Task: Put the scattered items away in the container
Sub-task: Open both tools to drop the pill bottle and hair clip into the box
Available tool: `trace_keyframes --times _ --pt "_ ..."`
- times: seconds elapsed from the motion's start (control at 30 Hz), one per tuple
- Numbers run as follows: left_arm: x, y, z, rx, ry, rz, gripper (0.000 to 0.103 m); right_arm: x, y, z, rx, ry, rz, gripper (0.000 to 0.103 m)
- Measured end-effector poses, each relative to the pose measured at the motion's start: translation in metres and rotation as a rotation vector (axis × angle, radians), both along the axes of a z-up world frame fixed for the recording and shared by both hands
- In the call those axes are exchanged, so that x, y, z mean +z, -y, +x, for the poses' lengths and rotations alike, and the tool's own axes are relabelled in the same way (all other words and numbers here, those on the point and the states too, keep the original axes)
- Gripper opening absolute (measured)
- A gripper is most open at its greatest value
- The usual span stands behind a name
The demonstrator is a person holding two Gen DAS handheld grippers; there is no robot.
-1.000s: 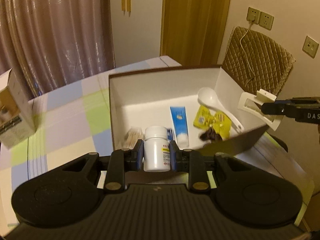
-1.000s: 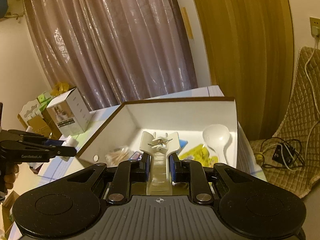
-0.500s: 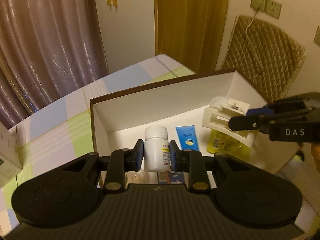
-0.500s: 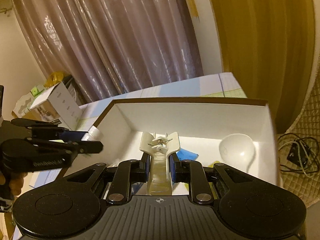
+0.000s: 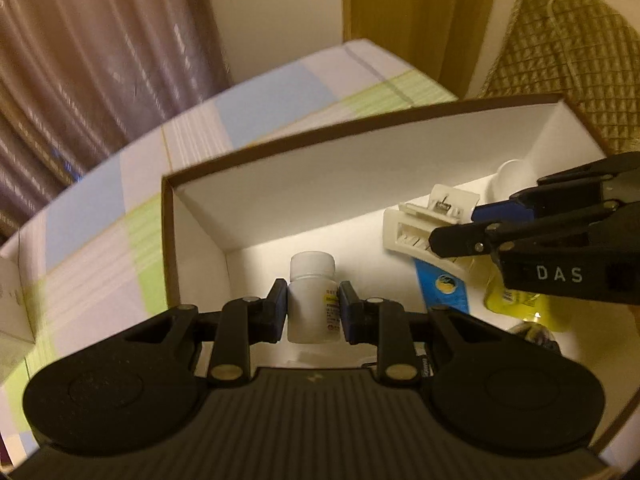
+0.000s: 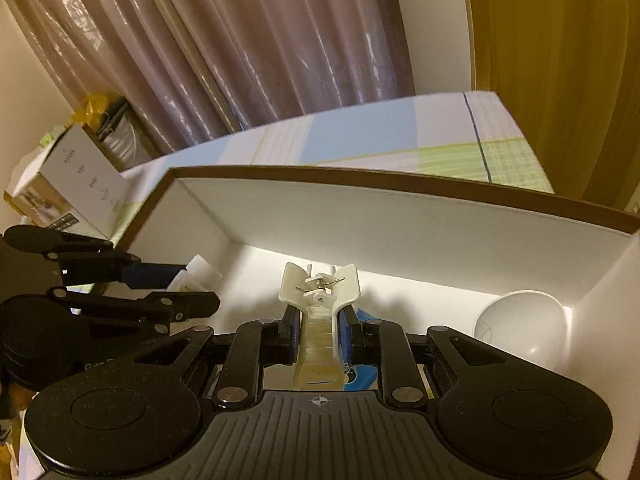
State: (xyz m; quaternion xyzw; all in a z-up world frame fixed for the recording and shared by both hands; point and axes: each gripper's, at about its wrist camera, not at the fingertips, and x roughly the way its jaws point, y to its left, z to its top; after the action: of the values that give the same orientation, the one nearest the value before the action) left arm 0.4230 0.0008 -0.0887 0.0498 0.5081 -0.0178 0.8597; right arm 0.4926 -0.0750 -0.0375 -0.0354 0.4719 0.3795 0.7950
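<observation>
A white pill bottle (image 5: 313, 300) stands upright between the blue pads of my left gripper (image 5: 313, 310), which is shut on it over the inside of the brown-rimmed white box (image 5: 280, 184). My right gripper (image 6: 319, 334) is shut on a cream hair claw clip (image 6: 319, 292), also held over the box floor. In the left wrist view the right gripper (image 5: 460, 226) reaches in from the right with the clip (image 5: 420, 228). The right wrist view shows the left gripper (image 6: 188, 288) at the left with the bottle (image 6: 198, 270). Inside the box lie a white spoon (image 6: 520, 328), a blue tube (image 5: 442, 284) and a yellow packet (image 5: 516, 300).
The box sits on a table with a pastel checked cloth (image 5: 120, 216). A white carton (image 6: 72, 184) stands on the table to the left of the box. Curtains (image 6: 240, 40) hang behind. A quilted cushion (image 5: 560, 48) leans at the right wall.
Both grippers have moved forward and down into the box, each still holding its item. The box walls now fill much more of both views.
</observation>
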Motion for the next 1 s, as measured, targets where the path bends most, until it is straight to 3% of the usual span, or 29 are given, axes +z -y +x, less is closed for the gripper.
trace_keyframes --times 0.2,0.43,0.47,0.5,0.53,0.6,0.77,0.83,1.0 --pt "-0.014 -0.005 0.014 0.056 -0.054 -0.030 0.022 -0.012 -0.008 0.011 0.007 0.002 -0.033 0.022" --pt "-0.024 -0.003 0.031 0.068 -0.083 -0.002 0.022 -0.022 -0.017 0.011 0.048 0.045 -0.091 0.022" --pt "-0.024 -0.002 0.032 0.068 -0.089 0.000 0.025 -0.021 -0.017 0.009 0.056 0.049 -0.099 0.039" --pt "-0.025 -0.001 0.033 0.066 -0.092 -0.001 0.029 -0.019 -0.015 0.006 0.051 0.068 -0.113 0.075" --pt "-0.024 0.000 0.033 0.061 -0.094 -0.002 0.033 -0.017 -0.013 0.003 0.037 0.107 -0.131 0.083" --pt "-0.025 0.002 0.032 0.051 -0.097 0.001 0.040 -0.010 -0.007 -0.001 0.057 0.148 -0.126 0.085" --pt "-0.017 0.008 0.025 0.040 -0.087 -0.033 0.063 0.005 0.010 -0.012 0.065 0.141 -0.174 0.088" --pt "-0.013 0.011 0.021 0.038 -0.082 -0.034 0.067 0.011 0.016 -0.019 0.055 0.159 -0.203 0.102" --pt "-0.005 0.022 0.009 0.017 -0.087 -0.019 0.085 0.022 0.029 -0.037 0.021 0.165 -0.240 0.103"
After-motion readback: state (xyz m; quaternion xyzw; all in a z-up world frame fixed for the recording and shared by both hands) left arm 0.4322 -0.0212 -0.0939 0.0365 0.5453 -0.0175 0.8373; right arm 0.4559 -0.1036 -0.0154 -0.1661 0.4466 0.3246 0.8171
